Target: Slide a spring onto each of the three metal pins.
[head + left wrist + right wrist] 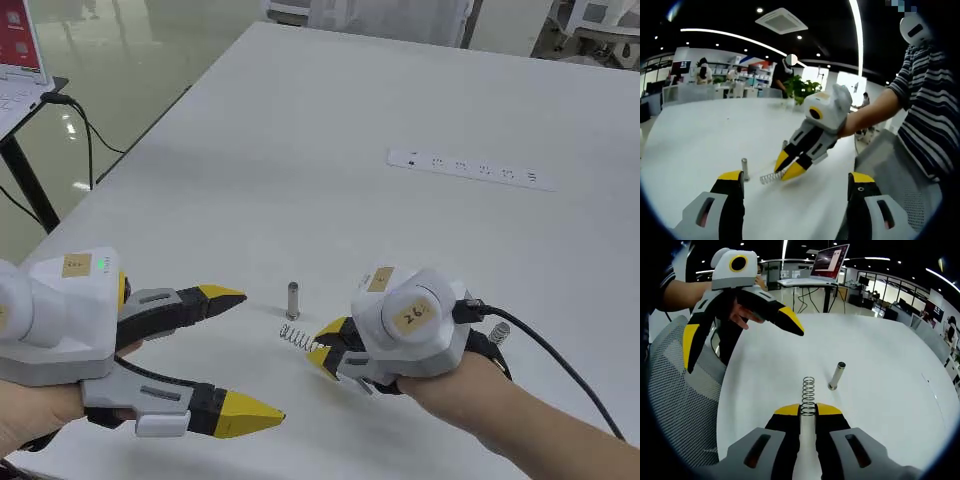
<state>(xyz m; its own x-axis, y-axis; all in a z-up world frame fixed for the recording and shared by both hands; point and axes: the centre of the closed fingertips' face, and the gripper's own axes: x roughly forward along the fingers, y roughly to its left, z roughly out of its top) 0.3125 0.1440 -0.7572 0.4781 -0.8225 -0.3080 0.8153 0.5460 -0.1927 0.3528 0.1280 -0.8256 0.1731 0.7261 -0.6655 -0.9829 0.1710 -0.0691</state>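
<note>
Jaws of our right gripper point(808, 410) pinch the spring point(808, 389) by 1 end; the pin point(836, 376) stands just beyond them. Our left gripper point(258, 352) gapes. Held so, the spring may droop and miss.

Open-plan office, by the look of it: a long white desk point(350, 120) carrying a power strip point(470, 168), a laptop point(832, 261) off to the side, a mesh chair point(670, 390). Overhead, recessed spotlights point(759, 10) and a ceiling air-conditioner point(781, 21). Further back there's a leafy plant point(802, 87) and possibly more workstations, too blurred to call.
</note>
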